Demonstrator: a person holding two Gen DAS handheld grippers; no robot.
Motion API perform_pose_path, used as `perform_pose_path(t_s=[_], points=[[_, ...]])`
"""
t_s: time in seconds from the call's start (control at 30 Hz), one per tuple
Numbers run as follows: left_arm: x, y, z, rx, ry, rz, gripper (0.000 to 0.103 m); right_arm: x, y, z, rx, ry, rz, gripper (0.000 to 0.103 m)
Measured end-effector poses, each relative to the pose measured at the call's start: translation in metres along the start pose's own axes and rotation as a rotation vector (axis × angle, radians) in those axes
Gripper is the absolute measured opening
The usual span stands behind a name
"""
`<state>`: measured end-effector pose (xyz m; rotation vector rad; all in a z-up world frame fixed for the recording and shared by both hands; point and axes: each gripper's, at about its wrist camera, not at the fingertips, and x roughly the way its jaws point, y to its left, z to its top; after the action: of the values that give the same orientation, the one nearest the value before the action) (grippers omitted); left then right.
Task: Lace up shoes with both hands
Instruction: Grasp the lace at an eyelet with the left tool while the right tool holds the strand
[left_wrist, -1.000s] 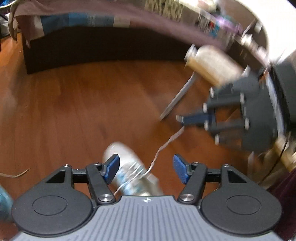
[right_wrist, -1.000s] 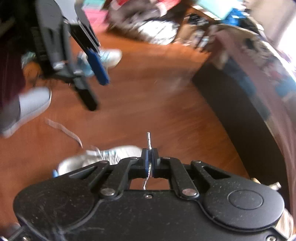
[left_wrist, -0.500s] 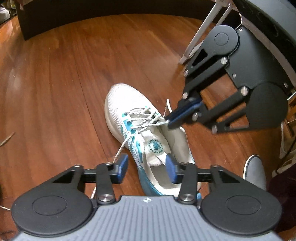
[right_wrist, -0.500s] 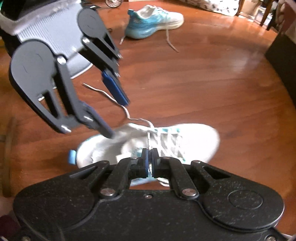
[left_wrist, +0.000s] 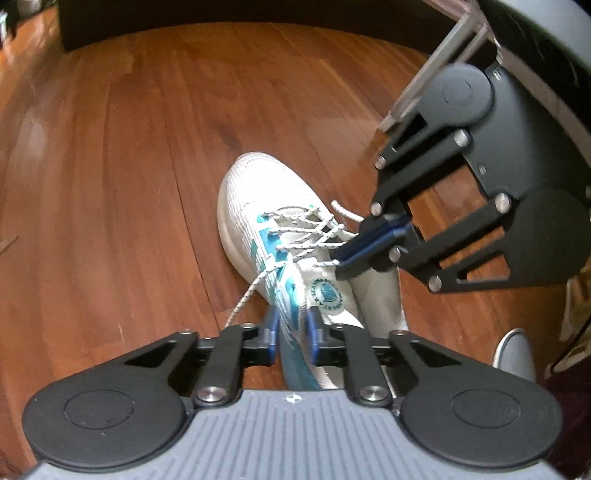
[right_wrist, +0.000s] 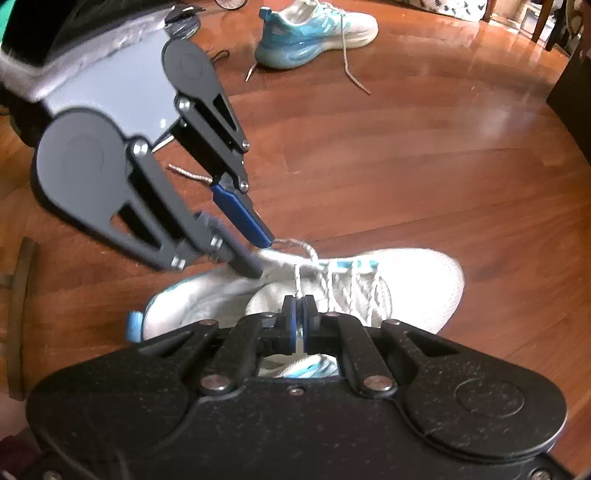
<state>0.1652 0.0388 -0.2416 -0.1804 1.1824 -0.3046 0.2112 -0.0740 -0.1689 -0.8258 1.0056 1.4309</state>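
Jaws of the right gripper (right_wrist: 298, 315) pinch a lace (right_wrist: 297, 275) above the white shoe (left_wrist: 258, 206) on the wooden floor (left_wrist: 110, 184). Left gripper (left_wrist: 291, 334) jaws stand narrowly apart, astride the shoe's teal side, holding nothing.

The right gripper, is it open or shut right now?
Shut. The right gripper has its blue pads pressed together on the white lace rising from the shoe.
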Motion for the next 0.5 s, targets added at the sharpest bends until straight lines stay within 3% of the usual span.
perform_pose_path(t_s=[0.2, 0.5], points=[[0.001, 0.020, -0.002, -0.166, -0.015, -0.080, 0.010, 0.008, 0.002, 0.002, -0.023, 0.012, 0.003, 0.001], [0.001, 0.015, 0.000, -0.124, -0.019, -0.077, 0.010, 0.014, 0.004, 0.000, -0.024, 0.018, 0.008, 0.001]])
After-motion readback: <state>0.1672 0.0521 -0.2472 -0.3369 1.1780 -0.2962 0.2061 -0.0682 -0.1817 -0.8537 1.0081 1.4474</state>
